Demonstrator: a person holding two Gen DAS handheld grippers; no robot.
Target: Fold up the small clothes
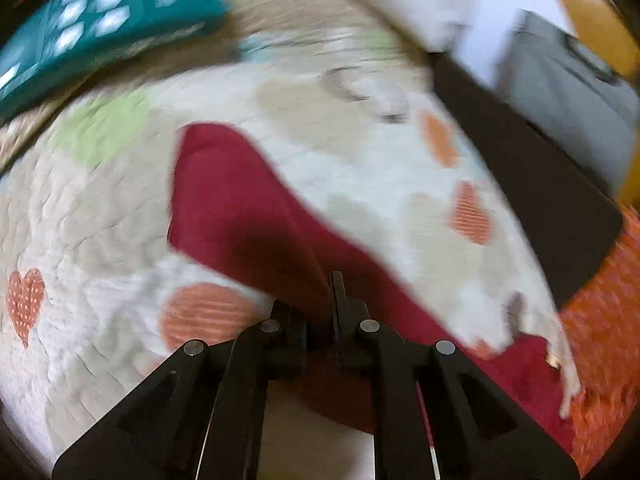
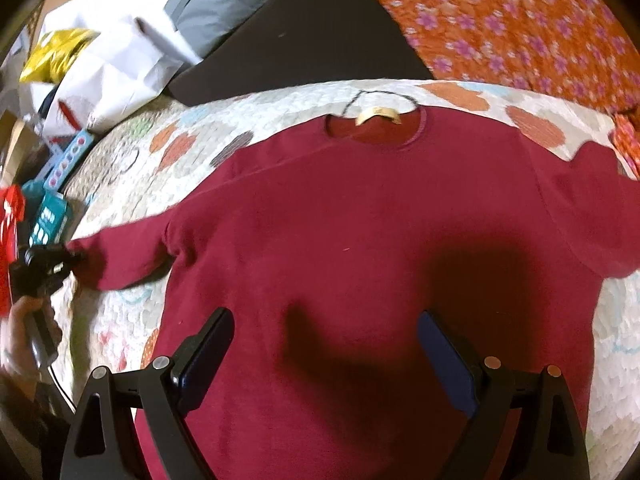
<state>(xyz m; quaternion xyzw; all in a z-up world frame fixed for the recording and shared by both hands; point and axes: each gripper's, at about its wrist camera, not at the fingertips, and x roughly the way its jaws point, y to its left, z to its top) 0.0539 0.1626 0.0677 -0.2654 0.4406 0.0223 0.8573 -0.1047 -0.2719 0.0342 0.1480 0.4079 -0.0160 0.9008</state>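
A dark red long-sleeved shirt [image 2: 360, 216] lies flat on a white quilt [image 2: 132, 184] with heart patches, collar at the far side. My right gripper [image 2: 324, 340] is open and empty, hovering above the shirt's lower body. My left gripper [image 1: 320, 292] is shut on the cuff of the shirt's left sleeve [image 1: 240, 204]. It also shows in the right wrist view [image 2: 68, 258], at the stretched-out sleeve's [image 2: 124, 256] end. The left wrist view is blurred.
An orange flowered cloth [image 2: 520, 24] lies at the far right. A black board [image 2: 288, 44], a grey box [image 2: 224, 4], white bags [image 2: 112, 64] and a yellow bag [image 2: 56, 52] sit beyond the quilt. Teal boxes [image 1: 100, 20] lie at its left edge.
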